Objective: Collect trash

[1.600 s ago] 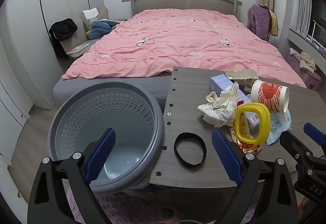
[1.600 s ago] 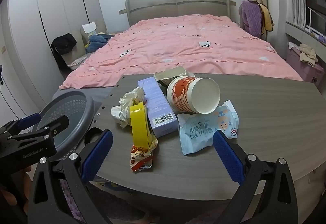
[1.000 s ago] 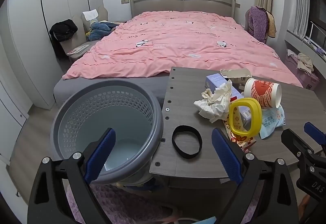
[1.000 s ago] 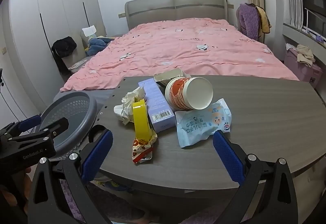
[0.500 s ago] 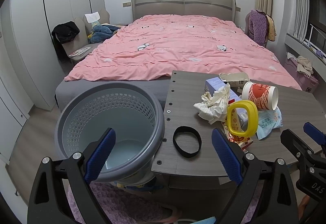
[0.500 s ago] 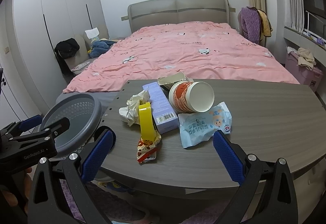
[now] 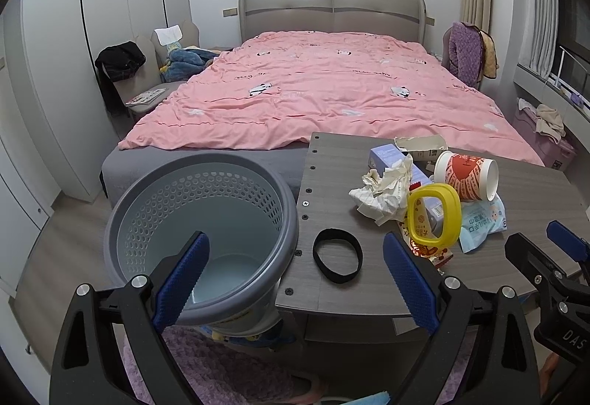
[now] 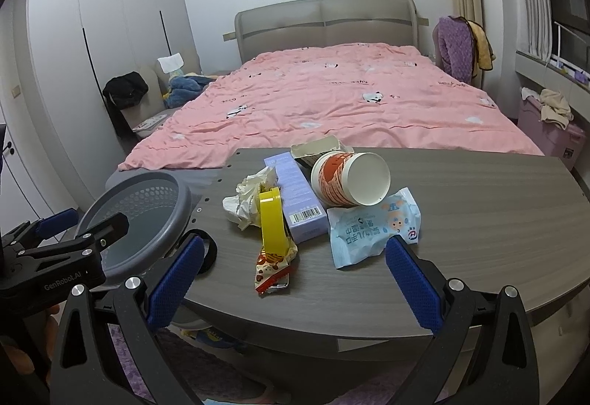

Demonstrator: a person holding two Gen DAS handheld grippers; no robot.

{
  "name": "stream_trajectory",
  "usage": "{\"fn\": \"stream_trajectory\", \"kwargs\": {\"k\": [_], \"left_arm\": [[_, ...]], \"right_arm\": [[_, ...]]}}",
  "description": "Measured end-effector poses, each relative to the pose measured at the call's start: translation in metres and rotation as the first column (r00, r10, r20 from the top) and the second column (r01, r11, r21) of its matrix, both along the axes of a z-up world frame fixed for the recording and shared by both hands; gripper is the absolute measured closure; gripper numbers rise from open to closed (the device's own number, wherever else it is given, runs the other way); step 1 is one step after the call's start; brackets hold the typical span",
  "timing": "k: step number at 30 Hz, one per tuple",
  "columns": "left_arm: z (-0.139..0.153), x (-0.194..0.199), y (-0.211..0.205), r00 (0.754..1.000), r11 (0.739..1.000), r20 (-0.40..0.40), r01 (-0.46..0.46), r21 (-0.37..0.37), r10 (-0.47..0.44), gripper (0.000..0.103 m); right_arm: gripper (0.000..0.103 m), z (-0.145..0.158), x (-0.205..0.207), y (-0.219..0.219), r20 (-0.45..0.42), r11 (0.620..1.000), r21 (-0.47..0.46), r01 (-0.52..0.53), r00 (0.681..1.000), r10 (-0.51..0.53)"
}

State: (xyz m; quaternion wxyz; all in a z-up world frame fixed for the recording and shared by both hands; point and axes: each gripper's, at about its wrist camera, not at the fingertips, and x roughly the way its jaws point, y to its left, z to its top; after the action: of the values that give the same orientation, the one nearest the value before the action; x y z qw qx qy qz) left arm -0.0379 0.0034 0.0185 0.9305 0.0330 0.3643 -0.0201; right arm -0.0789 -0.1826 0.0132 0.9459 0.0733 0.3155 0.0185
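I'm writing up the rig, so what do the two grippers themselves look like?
Both the left gripper and right gripper have black angular frames with silver bolts and blue textured pads. White lettering reads "GenRobot.AI" on the left and "DAS" on the right.

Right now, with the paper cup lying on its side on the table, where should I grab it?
Grip the paper cup across its red printed wall near the open mouth, which faces the right hand-held gripper. Come from above, one finger on each side of the wall; the wipes packet touches its near side.
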Motion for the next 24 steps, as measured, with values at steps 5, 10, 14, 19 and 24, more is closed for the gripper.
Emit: {"fn": "stream_trajectory", "kwargs": {"k": [5,10,14,19,24], "left_arm": [[0.0009,-0.0019,-0.0004,1.0,1.0,0.006,0.0,0.001,0.0,0.012],[0.001,-0.003,-0.0013,1.0,1.0,0.009,0.002,0.002,-0.002,0.012],[0.0009,-0.0029,-0.0012,1.0,1.0,0.009,0.001,0.002,-0.001,0.012],[0.0008,-0.003,-0.0013,1.0,1.0,0.009,0.0,0.003,0.0,0.012],[0.0007,-0.0031,-0.0013,1.0,1.0,0.009,0.001,0.002,-0.001,0.012]], "right_arm": [[0.006,0.0024,-0.0016,-0.0002,0.007,1.0,0.001,-0.001,1.0,0.001],[0.006,0.0024,-0.0024,0.0,0.008,1.0,0.002,-0.001,1.0,0.001],[0.006,0.003,-0.0029,-0.0003,0.01,1.0,0.004,-0.002,1.0,0.002],[0.006,0.0034,-0.0032,-0.0004,0.01,1.0,0.005,-0.002,1.0,0.002],[0.006,0.0035,-0.0033,-0.0002,0.01,1.0,0.004,-0.002,1.0,0.002]]}}
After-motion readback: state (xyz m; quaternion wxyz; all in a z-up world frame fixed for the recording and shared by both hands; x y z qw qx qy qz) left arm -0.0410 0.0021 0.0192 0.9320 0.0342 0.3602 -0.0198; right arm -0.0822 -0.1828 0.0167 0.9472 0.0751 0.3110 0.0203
